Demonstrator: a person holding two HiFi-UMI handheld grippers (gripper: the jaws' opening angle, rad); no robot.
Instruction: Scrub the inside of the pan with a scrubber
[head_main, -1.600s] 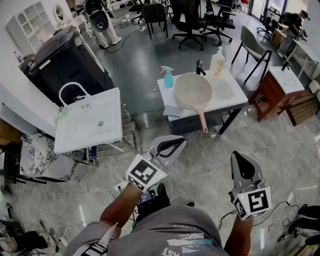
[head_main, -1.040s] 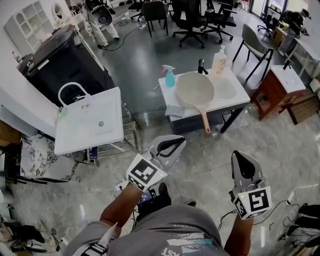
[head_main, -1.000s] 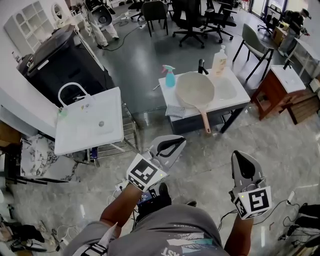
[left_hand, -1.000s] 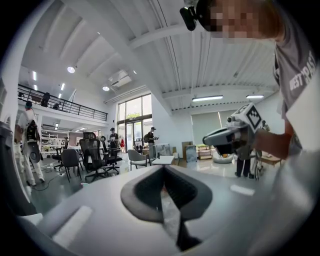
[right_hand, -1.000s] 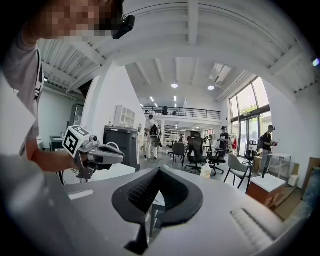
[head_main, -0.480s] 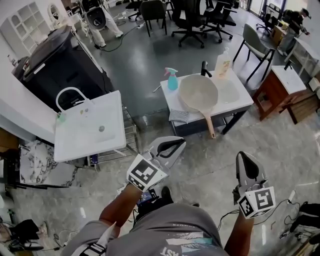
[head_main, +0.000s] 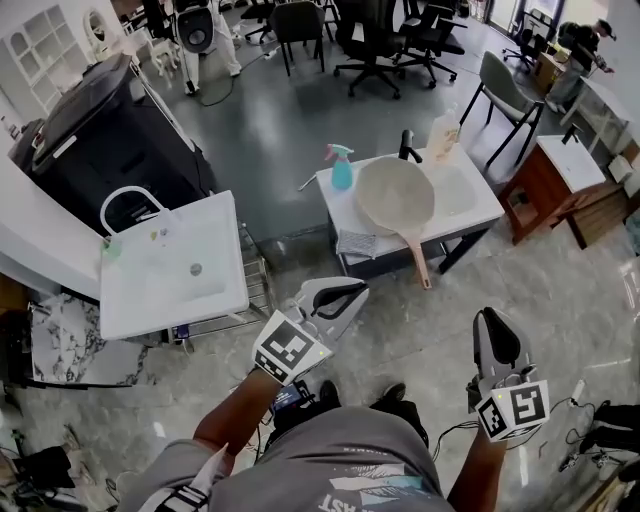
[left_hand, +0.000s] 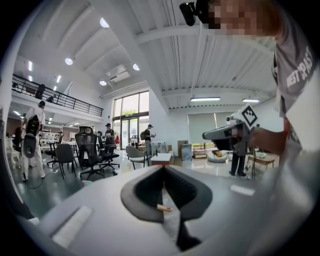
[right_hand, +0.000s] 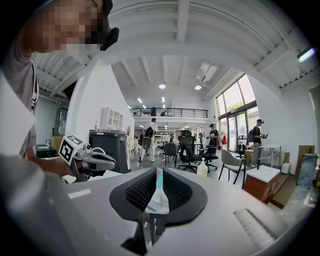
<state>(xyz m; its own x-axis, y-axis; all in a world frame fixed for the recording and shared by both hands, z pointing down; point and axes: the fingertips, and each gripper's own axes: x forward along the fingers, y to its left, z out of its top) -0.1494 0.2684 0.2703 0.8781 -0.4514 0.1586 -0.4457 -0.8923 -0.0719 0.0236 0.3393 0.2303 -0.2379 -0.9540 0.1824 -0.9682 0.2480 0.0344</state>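
Observation:
A pale round pan with a pink handle lies on a small white sink table ahead of me. A grey scrubbing pad rests on the table's front left corner, beside the pan. Both grippers hang over the floor, well short of the table. My left gripper is shut with nothing in it; in its own view the pads meet at the left gripper tip. My right gripper points up and forward, also shut and holding nothing, as the right gripper view shows.
A blue spray bottle, a black faucet and a soap bottle stand at the table's back. A white washbasin unit is at left, a black machine behind it. A wooden cabinet and office chairs are beyond.
The whole view has shifted: table and pan sit slightly further right and lower in the picture. Both grippers keep nearly the same pose, still shut; the right one sits a little lower.

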